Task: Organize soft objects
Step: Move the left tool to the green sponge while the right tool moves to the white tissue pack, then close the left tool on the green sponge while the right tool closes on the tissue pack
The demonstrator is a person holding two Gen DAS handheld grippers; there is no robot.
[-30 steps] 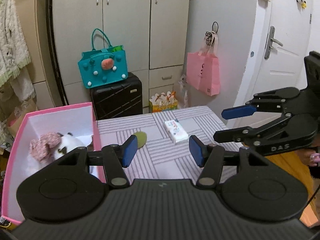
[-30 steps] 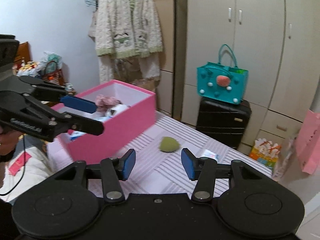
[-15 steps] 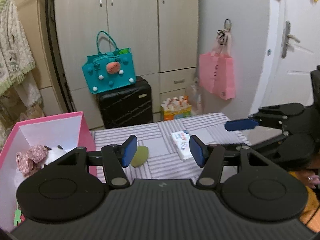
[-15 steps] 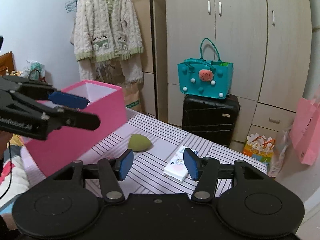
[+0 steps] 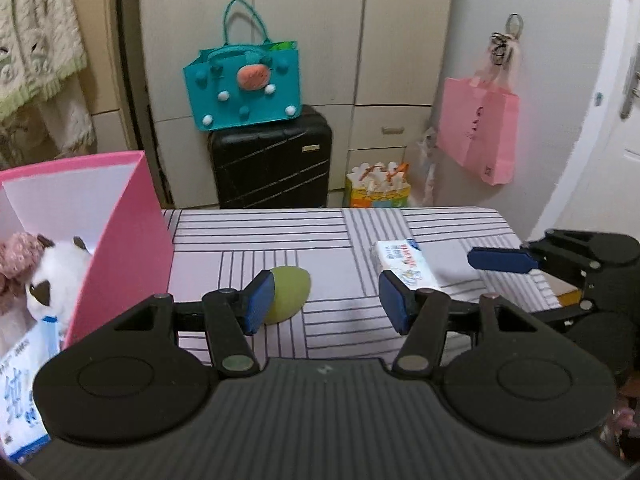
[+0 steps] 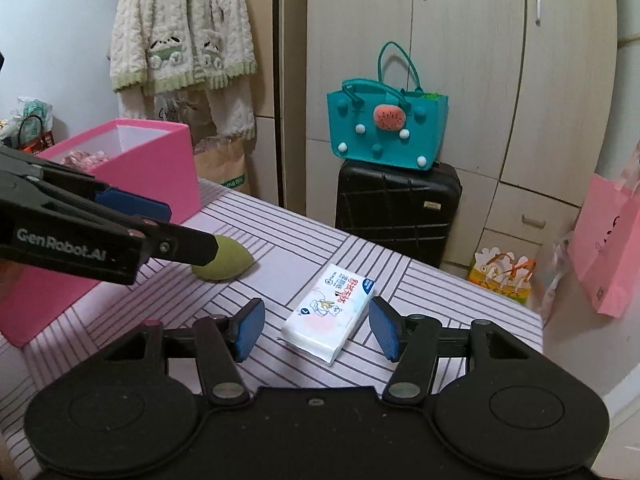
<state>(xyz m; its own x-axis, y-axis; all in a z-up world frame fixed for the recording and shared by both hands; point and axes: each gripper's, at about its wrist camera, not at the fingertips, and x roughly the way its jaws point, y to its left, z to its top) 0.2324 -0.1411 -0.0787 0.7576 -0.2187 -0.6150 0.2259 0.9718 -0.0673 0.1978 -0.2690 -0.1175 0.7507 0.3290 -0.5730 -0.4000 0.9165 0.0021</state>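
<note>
The open pink cardboard box [image 5: 132,240] already holds toys; beside it wait a green sponge [image 6: 224,262] and tissue pack [image 6: 330,314] (my grippers [image 5: 326,298] [image 6: 316,330] gape, empty).

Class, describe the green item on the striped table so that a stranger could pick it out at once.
Start at the pink box on the striped table. Just beside it lies a green sponge, egg-shaped with a pointed end. The only other loose item, a tissue pack, is flat, white and printed.
</note>
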